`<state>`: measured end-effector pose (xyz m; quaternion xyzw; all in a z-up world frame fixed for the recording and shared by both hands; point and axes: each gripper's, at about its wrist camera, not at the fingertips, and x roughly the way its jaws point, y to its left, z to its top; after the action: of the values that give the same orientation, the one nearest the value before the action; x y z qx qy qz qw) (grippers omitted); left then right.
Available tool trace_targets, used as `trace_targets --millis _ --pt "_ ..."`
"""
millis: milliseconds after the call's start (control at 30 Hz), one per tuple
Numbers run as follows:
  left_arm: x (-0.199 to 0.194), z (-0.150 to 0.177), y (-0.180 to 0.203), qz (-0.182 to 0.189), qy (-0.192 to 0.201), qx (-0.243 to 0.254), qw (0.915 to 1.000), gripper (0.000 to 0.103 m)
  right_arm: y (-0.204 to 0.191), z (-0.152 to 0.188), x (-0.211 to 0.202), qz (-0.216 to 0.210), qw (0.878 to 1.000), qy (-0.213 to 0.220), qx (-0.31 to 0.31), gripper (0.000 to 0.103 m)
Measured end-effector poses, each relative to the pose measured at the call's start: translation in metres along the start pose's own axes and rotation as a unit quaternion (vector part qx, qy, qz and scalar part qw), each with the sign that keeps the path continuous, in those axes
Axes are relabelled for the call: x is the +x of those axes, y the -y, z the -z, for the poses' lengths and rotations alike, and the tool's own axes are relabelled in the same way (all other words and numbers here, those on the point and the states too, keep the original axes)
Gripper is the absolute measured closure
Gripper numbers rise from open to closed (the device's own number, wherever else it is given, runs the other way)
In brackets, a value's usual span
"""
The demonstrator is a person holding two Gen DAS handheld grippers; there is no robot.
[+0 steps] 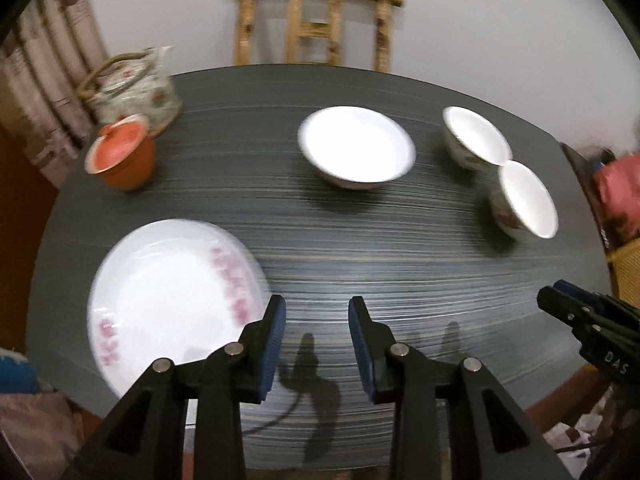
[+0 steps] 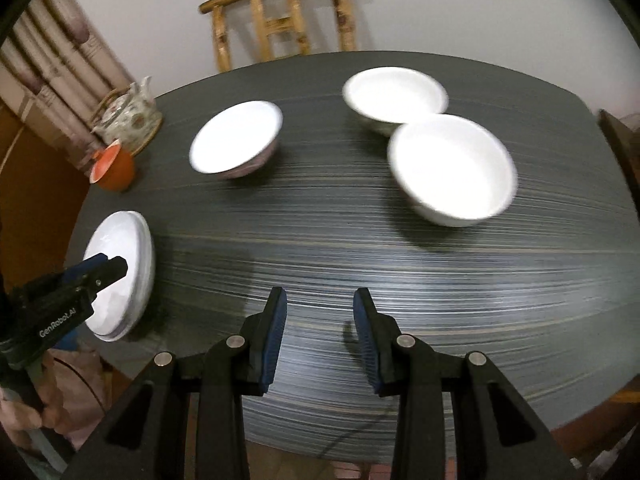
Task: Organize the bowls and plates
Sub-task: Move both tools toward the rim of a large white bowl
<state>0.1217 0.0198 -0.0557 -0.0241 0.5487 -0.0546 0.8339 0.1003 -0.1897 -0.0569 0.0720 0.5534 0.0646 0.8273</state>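
Note:
A stack of white plates with pink flowers (image 1: 172, 300) (image 2: 124, 272) lies at the table's near left. My left gripper (image 1: 316, 312) (image 2: 108, 268) hovers just right of the stack, open, with nothing between its blue pads. A wide white bowl (image 1: 356, 148) (image 2: 236, 138) stands mid-table. Two smaller white bowls (image 1: 476, 138) (image 1: 524, 200) sit side by side at the right; in the right wrist view they are the far bowl (image 2: 394, 96) and the near bowl (image 2: 452, 168). My right gripper (image 2: 320, 304) (image 1: 554, 296) is open over bare table in front of them.
On the dark striped table (image 1: 360, 264) (image 2: 320, 260), a flowered teapot (image 1: 136, 88) (image 2: 128, 114) and an orange lidded cup (image 1: 122, 158) (image 2: 114, 168) stand at the far left. A bamboo chair (image 1: 316, 20) (image 2: 280, 16) is behind the table. Curtains hang at the left.

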Motion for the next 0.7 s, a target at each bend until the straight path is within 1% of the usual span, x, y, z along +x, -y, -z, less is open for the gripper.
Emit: trace_targets --millis 67,100,133,200,267,433,533,700 --pt "0.003 -0.007 0.015 0.009 -0.003 0.007 0.9999 0.068 0.016 0.000 -0.004 0.011 1.000 0.004 0.004 0.070" --pt "0.004 -0.009 0.020 0.012 -0.005 0.010 0.9999 0.066 0.023 -0.001 -0.004 0.015 1.000 0.005 0.006 0.070" --pt "0.006 -0.013 0.027 0.015 -0.008 0.014 0.9998 0.062 0.032 -0.003 -0.006 0.021 1.000 0.007 0.010 0.070" --pt "0.007 -0.020 0.042 0.016 -0.006 0.024 0.9996 0.061 0.047 -0.007 -0.007 0.026 0.999 0.009 0.020 0.070" --pt "0.011 -0.028 0.057 0.016 -0.007 0.034 0.9993 0.057 0.063 -0.010 -0.009 0.034 0.999 0.012 0.030 0.070" --pt "0.025 -0.052 0.090 0.027 -0.014 0.038 0.9988 0.056 0.093 -0.021 -0.006 0.050 0.998 0.016 0.043 0.070" --pt "0.033 -0.065 0.111 0.028 -0.017 0.040 0.9987 0.056 0.107 -0.032 0.000 0.060 0.997 0.010 0.041 0.070" --pt "0.049 -0.085 0.134 0.029 -0.018 0.032 0.9989 0.056 0.121 -0.053 0.012 0.070 0.997 0.005 0.029 0.070"
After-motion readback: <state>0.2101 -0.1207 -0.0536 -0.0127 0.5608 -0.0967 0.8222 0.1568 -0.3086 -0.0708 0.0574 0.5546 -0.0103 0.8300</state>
